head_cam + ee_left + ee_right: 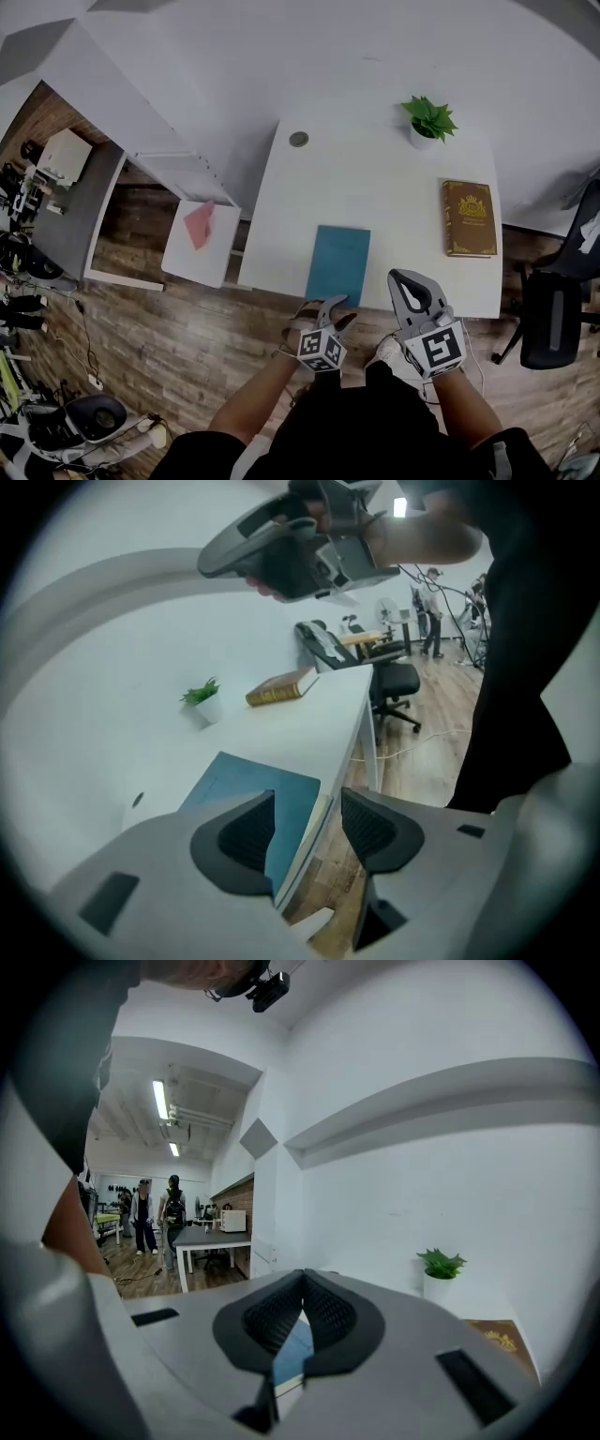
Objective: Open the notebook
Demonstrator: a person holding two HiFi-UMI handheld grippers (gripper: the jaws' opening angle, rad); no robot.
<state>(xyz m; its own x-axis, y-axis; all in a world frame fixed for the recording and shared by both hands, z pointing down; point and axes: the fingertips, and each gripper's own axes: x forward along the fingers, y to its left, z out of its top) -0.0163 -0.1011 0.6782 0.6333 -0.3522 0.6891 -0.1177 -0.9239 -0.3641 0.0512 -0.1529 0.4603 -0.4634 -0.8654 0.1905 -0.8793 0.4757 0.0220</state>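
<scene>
1. Head view: a flat, rectangular teal notebook [339, 264] with a smooth matte cover lies closed at the near edge of the smooth white worktop [375, 187]. The left tool [333, 309], grey plastic with dark pads, sits just at the notebook's near edge. The right tool [409, 281] is beside it over the worktop's edge, apart from the notebook. A thick brown book [468, 217] with gold ornament lies at the right, and a leafy green potted plant [429, 120] in a white pot stands at the back.
2. Left gripper view: the left tool [309, 808] is released, its ribbed dark pads spread apart. The teal notebook's [248, 785] near corner and the worktop's edge show in the gap, and nothing is clamped.
3. Right gripper view: the right tool [302, 1283] is clenched, its ribbed pad tips meeting with nothing held. A sliver of the teal notebook [292, 1349] shows beyond, below the tips.
</scene>
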